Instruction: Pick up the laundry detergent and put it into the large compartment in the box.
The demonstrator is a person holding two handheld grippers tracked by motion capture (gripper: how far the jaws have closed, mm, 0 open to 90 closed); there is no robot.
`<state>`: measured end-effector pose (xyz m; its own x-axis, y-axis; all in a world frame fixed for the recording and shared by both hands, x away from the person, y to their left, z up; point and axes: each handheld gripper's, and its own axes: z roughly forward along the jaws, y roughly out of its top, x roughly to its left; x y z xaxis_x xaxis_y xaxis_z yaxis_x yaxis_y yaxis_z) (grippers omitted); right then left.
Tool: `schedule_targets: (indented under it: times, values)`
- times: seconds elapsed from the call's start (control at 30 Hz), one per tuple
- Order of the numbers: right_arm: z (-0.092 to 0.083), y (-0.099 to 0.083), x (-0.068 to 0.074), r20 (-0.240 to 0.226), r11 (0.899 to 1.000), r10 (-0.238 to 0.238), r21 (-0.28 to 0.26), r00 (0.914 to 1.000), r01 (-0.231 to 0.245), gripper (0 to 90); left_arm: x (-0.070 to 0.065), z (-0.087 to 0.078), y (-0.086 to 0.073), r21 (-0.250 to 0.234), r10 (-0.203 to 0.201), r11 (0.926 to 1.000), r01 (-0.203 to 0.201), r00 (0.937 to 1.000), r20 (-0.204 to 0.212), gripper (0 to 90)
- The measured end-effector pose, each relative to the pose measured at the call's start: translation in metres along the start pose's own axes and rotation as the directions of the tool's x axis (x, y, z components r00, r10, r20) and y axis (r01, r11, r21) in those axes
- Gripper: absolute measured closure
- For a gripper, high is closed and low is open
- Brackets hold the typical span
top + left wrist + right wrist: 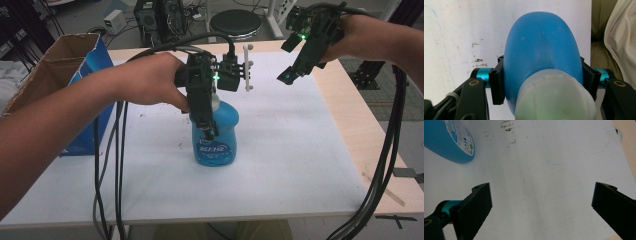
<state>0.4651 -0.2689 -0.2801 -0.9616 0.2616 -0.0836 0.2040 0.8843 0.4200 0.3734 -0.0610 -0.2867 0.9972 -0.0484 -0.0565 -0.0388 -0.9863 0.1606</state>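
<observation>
A blue plastic bottle (pixel 216 142) with a pale cap stands upright on the white sheet (pixel 300 150) near the table's middle. My left gripper (pixel 210 131) comes down over it from above. In the left gripper view its black pads (pixel 497 85) press on both sides of the bottle's shoulder (pixel 541 47), just below the cap (pixel 555 97), so the left gripper (pixel 542 82) is shut on the bottle. My right gripper (pixel 289 76) hangs in the air at the back right, apart from the bottle. In the right gripper view the right gripper (pixel 541 207) is open with bare sheet between its jaws, and the bottle's base (pixel 449 142) lies far off at top left.
An open blue-and-brown cardboard box (pixel 75 65) stands at the table's left edge. A thin white upright post (pixel 247 67) rises behind the bottle. Black cables (pixel 117 165) trail down the front left and the right side. A stool (pixel 235 22) and a computer tower (pixel 155 20) sit beyond the table.
</observation>
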Motion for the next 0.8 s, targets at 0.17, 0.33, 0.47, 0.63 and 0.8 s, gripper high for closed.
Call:
schedule_targets:
  times: [0.17, 0.33, 0.47, 0.63, 0.8]
  values:
    - [-0.001, 0.000, 0.000, 0.001, 1.000, -0.003, -0.003, 1.0000, 0.003, 2.0, -0.002, 0.000, 0.000, -0.008, 0.011, 0.9999, -0.011, 0.9999, -0.005, 37.5]
    - [-0.001, 0.000, 0.000, 0.000, 1.000, 0.000, -0.001, 1.0000, 0.000, 2.0, -0.005, -0.008, -0.001, -0.003, 0.007, 1.0000, -0.007, 1.0000, -0.006, 37.5]
    - [-0.002, -0.001, 0.000, 0.001, 1.000, 0.003, -0.004, 1.0000, -0.003, 2.0, -0.004, -0.022, -0.002, -0.007, -0.049, 0.9988, 0.049, 0.9988, -0.008, 37.5]
    - [-0.001, -0.001, 0.000, -0.001, 1.000, -0.003, 0.000, 1.0000, 0.003, 2.1, 0.000, -0.052, -0.009, -0.013, -0.158, 0.9874, 0.157, 0.9872, -0.024, 37.5]
    - [-0.002, -0.001, 0.000, -0.003, 1.000, 0.000, -0.004, 1.0000, 0.000, 2.0, 0.006, -0.091, -0.026, -0.024, -0.263, 0.9649, 0.261, 0.9613, -0.084, 37.5]
